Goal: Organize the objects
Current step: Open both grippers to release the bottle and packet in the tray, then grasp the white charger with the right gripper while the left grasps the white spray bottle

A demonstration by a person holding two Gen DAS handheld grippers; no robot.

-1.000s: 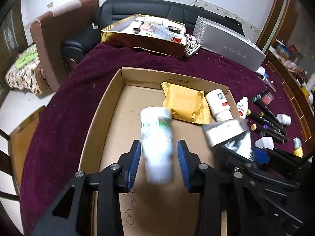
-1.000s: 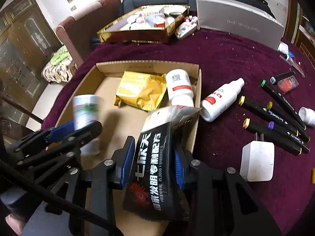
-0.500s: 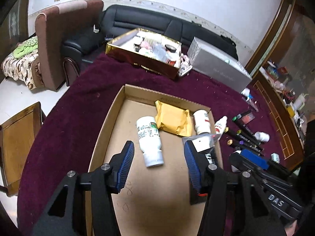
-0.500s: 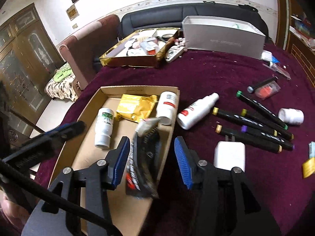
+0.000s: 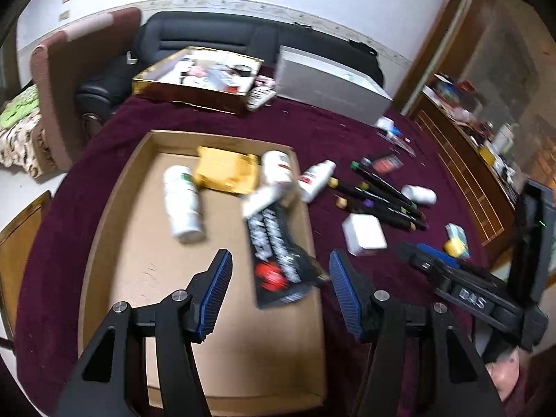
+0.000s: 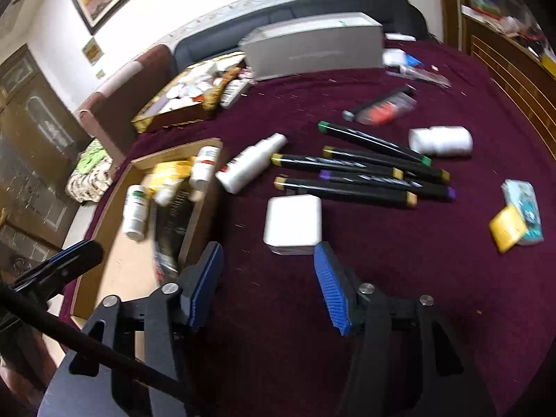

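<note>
Maroon cloth [image 6: 347, 295] covers the table; a black sofa [image 5: 208, 40] and white wall lie beyond. Both views are motion-blurred, so print on labels cannot be read.

Left tongs [image 5: 279, 271]: released, blue pads spread wide, nothing between them, held over the near end of the cardboard tray [image 5: 114, 208]. The tray's near rim is cut off by the tongs' arms. Ahead of the pads, inside the tray: a black foil pouch [image 5: 278, 253] lying flat by the right wall, its silver top end smeared; a white bottle with green label [image 5: 182, 205] on its side ahead-left; a yellow packet [image 5: 226, 173] at the far wall; a white bottle with red band [image 5: 276, 170] in the far right corner.

Right tongs [image 6: 267, 271]: released, empty, over bare cloth. A white charger block [image 6: 292, 220] sits just ahead of the pads; beyond it lie black markers [image 6: 347, 189], a white spray bottle [image 6: 252, 163] and a small white jar [image 6: 441, 140].

Farther ahead, a gold box [image 5: 194, 85] holds small items too blurred to identify; beside it stands a grey box [image 5: 330, 85].
</note>
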